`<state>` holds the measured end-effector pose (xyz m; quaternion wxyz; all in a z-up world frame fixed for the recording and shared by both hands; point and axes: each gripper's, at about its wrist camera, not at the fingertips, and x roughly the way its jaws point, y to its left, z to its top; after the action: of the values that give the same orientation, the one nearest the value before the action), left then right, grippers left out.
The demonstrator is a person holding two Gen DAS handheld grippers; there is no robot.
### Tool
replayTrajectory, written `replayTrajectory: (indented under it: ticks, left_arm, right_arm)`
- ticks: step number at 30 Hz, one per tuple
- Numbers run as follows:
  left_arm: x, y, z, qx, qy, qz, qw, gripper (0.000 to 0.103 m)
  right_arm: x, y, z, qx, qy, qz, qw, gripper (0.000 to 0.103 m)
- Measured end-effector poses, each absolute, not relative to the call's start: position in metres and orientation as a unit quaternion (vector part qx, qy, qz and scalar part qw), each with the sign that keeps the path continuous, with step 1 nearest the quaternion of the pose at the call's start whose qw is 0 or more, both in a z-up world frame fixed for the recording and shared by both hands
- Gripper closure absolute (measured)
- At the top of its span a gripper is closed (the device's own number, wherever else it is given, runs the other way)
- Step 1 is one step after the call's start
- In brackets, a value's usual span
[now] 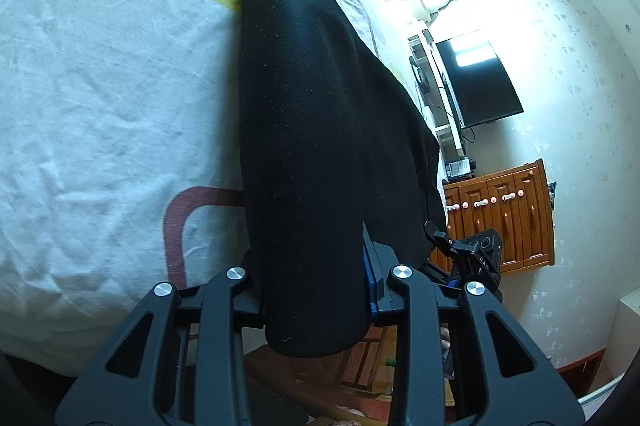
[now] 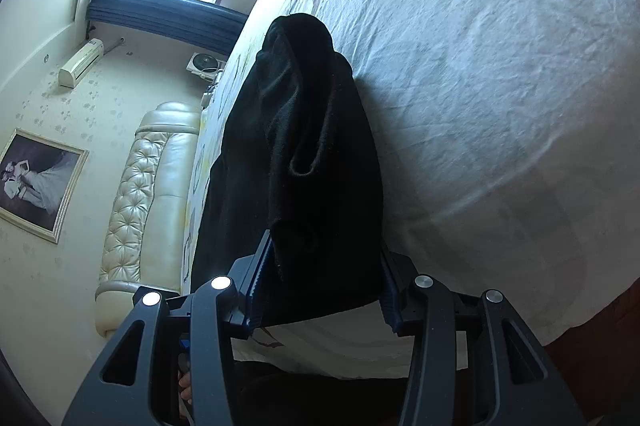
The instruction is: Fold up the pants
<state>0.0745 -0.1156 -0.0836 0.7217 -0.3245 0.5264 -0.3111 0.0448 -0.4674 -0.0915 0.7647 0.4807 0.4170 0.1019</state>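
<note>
Mid-fold, by the look of it: black, soft-fabric pants point(image 1: 312, 145) lifted above the wrinkled white bedsheet with yellow patches point(image 1: 100, 85), stretched between both tools. Left claw point(image 1: 316, 290) clamped on one edge of the cloth; right claw point(image 2: 320, 290) clamped on a bunched edge with hems showing. Other unit point(image 1: 476, 258) visible just beside the garment. Next, probably: carrying the held edge over the bed, lowering evenly, keeping tension to avoid creases, then releasing.

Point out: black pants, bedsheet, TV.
black pants point(image 1: 304, 145), left wrist view, middle of the hanging fabric
bedsheet point(image 2: 500, 65), right wrist view, bare wrinkled area
TV point(image 1: 476, 81), left wrist view, dark screen
</note>
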Motion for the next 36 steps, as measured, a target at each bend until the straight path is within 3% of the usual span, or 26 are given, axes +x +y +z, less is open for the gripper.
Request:
replayTrajectory:
  ticks: [20, 36]
  left_arm:
    - [0.070, -0.013, -0.073, -0.314, 0.518, -0.232, 0.761, 0.071]
    - [0.066, 0.000, -0.075, -0.333, 0.508, -0.232, 0.760, 0.071]
  right_arm:
    - [0.102, -0.355, -0.098, 0.465, 0.446, 0.167, 0.746, 0.057]
    - [0.103, -0.332, -0.095, 0.452, 0.450, 0.169, 0.751, 0.057]
